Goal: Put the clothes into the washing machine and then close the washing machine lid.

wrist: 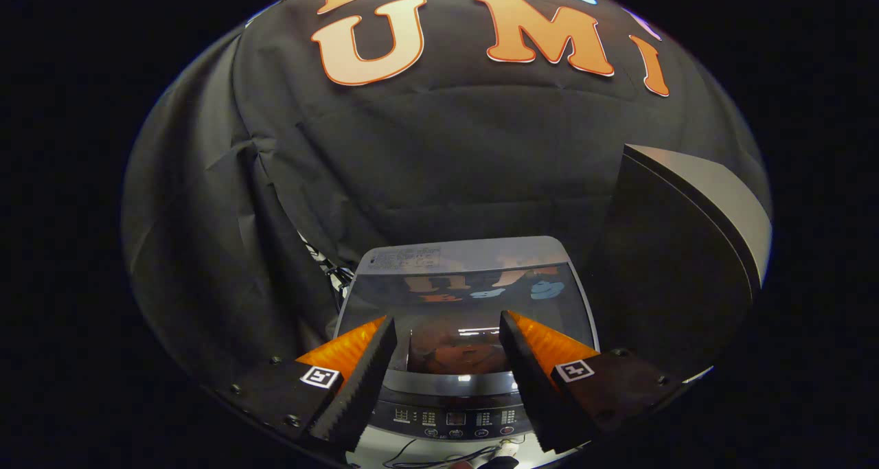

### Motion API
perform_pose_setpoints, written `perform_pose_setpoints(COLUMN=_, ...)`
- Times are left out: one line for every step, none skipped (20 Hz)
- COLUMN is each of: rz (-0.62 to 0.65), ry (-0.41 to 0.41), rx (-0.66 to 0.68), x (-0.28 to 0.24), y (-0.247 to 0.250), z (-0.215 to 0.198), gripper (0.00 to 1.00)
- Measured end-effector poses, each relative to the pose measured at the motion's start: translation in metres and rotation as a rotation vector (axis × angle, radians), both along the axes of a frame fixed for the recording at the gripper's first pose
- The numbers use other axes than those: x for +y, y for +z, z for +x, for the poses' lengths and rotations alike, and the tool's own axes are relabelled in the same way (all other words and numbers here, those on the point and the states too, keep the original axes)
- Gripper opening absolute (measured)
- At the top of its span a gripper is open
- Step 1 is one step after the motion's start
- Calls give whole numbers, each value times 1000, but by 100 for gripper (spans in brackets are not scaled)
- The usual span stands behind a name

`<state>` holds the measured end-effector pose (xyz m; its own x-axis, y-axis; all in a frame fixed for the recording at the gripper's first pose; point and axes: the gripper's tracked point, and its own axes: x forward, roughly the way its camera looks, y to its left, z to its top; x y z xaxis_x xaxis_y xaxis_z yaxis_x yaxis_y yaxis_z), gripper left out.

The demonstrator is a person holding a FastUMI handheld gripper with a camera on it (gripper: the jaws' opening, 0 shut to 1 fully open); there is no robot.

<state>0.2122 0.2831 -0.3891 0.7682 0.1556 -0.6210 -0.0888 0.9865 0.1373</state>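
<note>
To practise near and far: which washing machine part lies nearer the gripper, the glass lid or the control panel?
The control panel, the button strip between the fingers of the open gripper; the glass lid lies beyond it.

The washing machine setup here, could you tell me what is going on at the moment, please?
A person is holding a handheld gripper above a top-loading washing machine. Its fingers are spread apart with nothing between them. The machine's glass lid lies flat and looks closed, with the control panel nearest the gripper. Whether clothes are inside cannot be told through the reflections.
</note>
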Motion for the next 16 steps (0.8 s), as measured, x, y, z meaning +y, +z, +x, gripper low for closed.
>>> perform_pose_setpoints(rz=3, ry=0, rx=-1, x=-1, y=3, z=-2, gripper=98)
perform_pose_setpoints(rz=4, ry=-2, rx=-6, x=-3, y=7, z=-5, gripper=98)
perform_pose_setpoints(rz=9, ry=-2, rx=-15, x=-4, y=12, z=-5, gripper=98)
perform_pose_setpoints(rz=13, ry=-4, rx=-23, x=-5, y=17, z=-6, gripper=98)
perform_pose_setpoints(rz=12, ry=-7, rx=-27, x=-7, y=20, z=-6, gripper=98)
perform_pose_setpoints(rz=15, ry=-9, rx=-33, x=-9, y=25, z=-10, gripper=98)
perform_pose_setpoints(rz=19, ry=-11, rx=-39, x=-11, y=32, z=-12, gripper=98)
perform_pose_setpoints(rz=22, ry=-10, rx=-48, x=-13, y=38, z=-13, gripper=98)
perform_pose_setpoints(rz=21, ry=-9, rx=-58, x=-16, y=45, z=-15, gripper=98)
perform_pose_setpoints(rz=18, ry=-8, rx=-71, x=-21, y=53, z=-15, gripper=98)
perform_pose_setpoints(rz=16, ry=-10, rx=-84, x=-25, y=64, z=-15, gripper=98)
perform_pose_setpoints(rz=20, ry=-12, rx=-98, x=-29, y=73, z=-17, gripper=98)
perform_pose_setpoints(rz=25, ry=-15, rx=-111, x=-32, y=83, z=-18, gripper=98)
perform_pose_setpoints(rz=30, ry=-18, rx=-130, x=-37, y=94, z=-20, gripper=98)
perform_pose_setpoints(rz=28, ry=-19, rx=-148, x=-42, y=107, z=-21, gripper=98)
perform_pose_setpoints(rz=23, ry=-20, rx=-167, x=-48, y=120, z=-24, gripper=98)
